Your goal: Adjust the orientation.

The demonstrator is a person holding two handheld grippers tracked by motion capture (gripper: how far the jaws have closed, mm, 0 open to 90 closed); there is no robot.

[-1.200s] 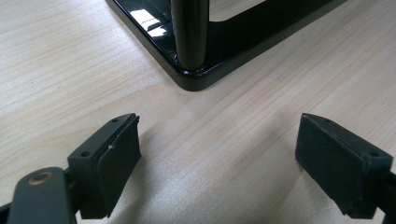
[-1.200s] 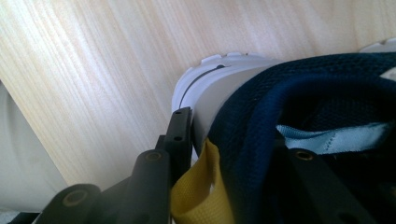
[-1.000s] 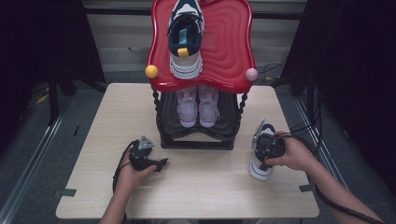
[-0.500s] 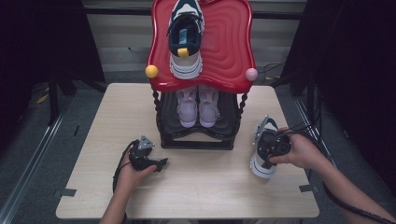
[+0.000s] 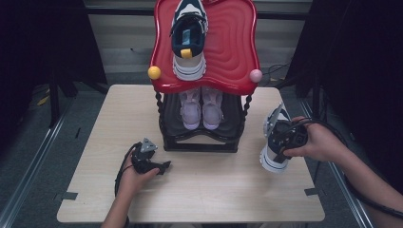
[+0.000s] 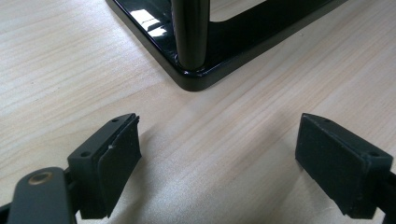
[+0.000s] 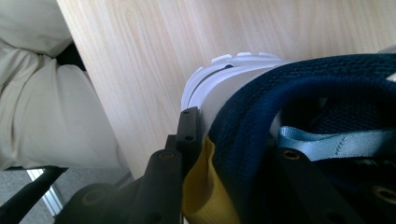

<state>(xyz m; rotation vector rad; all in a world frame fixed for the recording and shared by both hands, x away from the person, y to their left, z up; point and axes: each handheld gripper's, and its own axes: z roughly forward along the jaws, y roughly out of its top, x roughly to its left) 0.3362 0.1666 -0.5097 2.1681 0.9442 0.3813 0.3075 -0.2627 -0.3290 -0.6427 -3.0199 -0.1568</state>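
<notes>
Pale wood-grain counter, rectangular, with small dark tape marks near its front corners. At its far middle, a black two-tier shoe rack with twisted posts and a glossy base. On the rack's wavy red top tray, one navy-and-white sneaker. Yellow knob and pink knob at the tray's front corners. On the lower shelf, a pair of pale pink sneakers, side by side.

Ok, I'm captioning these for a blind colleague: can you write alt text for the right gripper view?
The right gripper is clamped on the padded heel collar of a navy sneaker with a white sole and a yellow heel patch, above a light wooden table. At left, beyond the table's edge, a person's pale trousers show.
</notes>
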